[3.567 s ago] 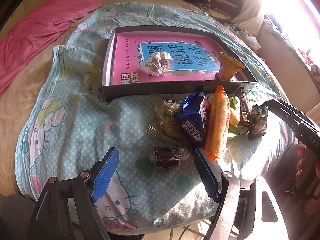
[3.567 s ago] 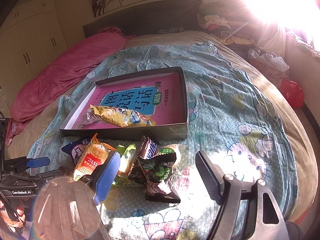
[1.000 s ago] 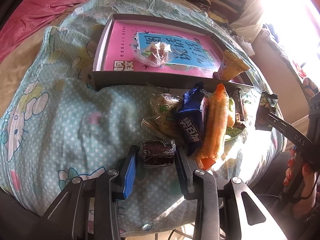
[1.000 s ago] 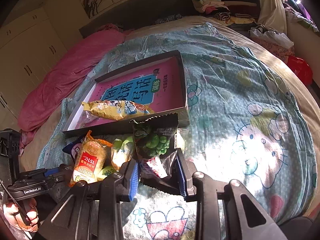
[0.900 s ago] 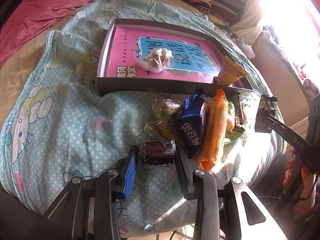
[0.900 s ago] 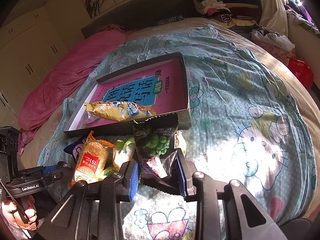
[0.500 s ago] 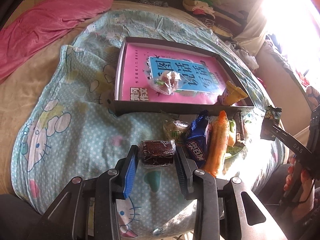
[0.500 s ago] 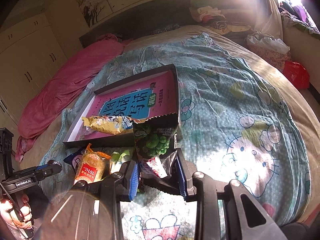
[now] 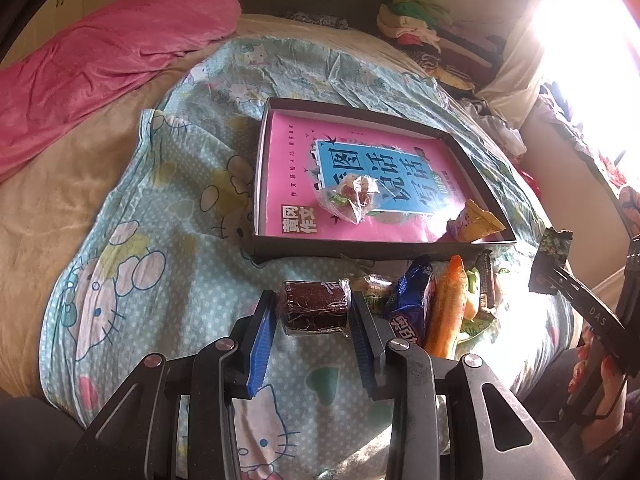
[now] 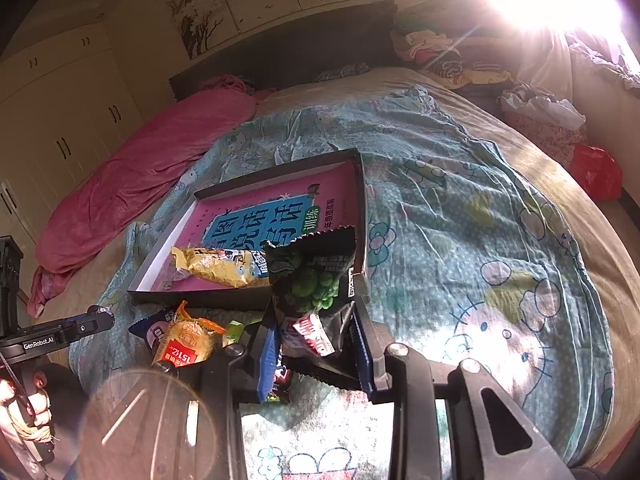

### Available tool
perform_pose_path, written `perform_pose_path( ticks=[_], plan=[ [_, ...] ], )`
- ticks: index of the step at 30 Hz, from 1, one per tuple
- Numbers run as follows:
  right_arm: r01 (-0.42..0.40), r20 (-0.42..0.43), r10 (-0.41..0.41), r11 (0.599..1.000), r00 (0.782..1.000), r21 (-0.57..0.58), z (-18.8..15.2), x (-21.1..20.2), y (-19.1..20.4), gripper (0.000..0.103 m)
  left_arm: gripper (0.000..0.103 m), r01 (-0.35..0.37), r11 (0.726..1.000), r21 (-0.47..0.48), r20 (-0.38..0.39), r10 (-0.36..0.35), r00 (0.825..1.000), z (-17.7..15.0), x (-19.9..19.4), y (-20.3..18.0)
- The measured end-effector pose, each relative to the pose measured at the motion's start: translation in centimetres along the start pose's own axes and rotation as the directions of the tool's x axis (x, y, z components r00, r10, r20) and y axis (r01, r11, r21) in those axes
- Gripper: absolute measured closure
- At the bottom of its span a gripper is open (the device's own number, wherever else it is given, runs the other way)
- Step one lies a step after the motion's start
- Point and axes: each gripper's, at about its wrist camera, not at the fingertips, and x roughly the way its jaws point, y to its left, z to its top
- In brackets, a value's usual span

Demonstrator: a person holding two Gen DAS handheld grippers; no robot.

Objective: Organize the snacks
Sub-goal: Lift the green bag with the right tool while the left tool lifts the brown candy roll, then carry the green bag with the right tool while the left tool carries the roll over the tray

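My left gripper (image 9: 313, 310) is shut on a dark brown wrapped snack (image 9: 313, 307) and holds it above the bedspread, short of the shallow dark box (image 9: 360, 254). The box has a pink book cover as its floor, with a clear candy bag (image 9: 352, 197) and a yellow snack pack (image 9: 474, 224) inside. My right gripper (image 10: 314, 334) is shut on a black green-pea packet (image 10: 316, 280), held up near the box's (image 10: 362, 208) near right corner. The yellow pack (image 10: 218, 266) lies in the box. Loose snacks (image 9: 432, 300) lie in front of the box.
A Hello Kitty bedspread (image 9: 160, 240) covers the bed. A pink quilt (image 9: 100, 68) lies at the far left. Piled clothes (image 9: 420, 28) sit at the bed's head. Loose snacks include a blue pack (image 9: 412, 296) and an orange pack (image 10: 188, 340). A red bag (image 10: 596, 172) sits right of the bed.
Both grippers closed on their snacks and lifted them off the bedspread. Over the last second both have risen further, toward the box.
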Motion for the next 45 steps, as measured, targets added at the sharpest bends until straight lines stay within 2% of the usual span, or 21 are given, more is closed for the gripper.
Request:
perform_pose_path(
  ticks=[23, 36, 45],
  plan=[
    [-0.027, 0.049, 0.03, 0.998, 0.998, -0.061, 1.0, 0.1, 0.9, 0.07, 0.066, -0.013, 1.0, -0.018, 0.043, 0.014, 0.999, 2.4, 0.5, -0.2],
    [-0.043, 0.076, 0.048, 0.997, 0.996, -0.065, 2.0, 0.6, 0.6, 0.07, 0.066, -0.029, 0.999, -0.02, 0.035, 0.03, 0.999, 4.7, 3.5, -1.0],
    [-0.041, 0.073, 0.047, 0.996, 0.996, -0.076, 2.6, 1.6, 0.7, 0.07, 0.066, -0.04, 0.998, -0.058, 0.032, 0.042, 0.999, 6.2, 5.6, -0.5]
  ],
)
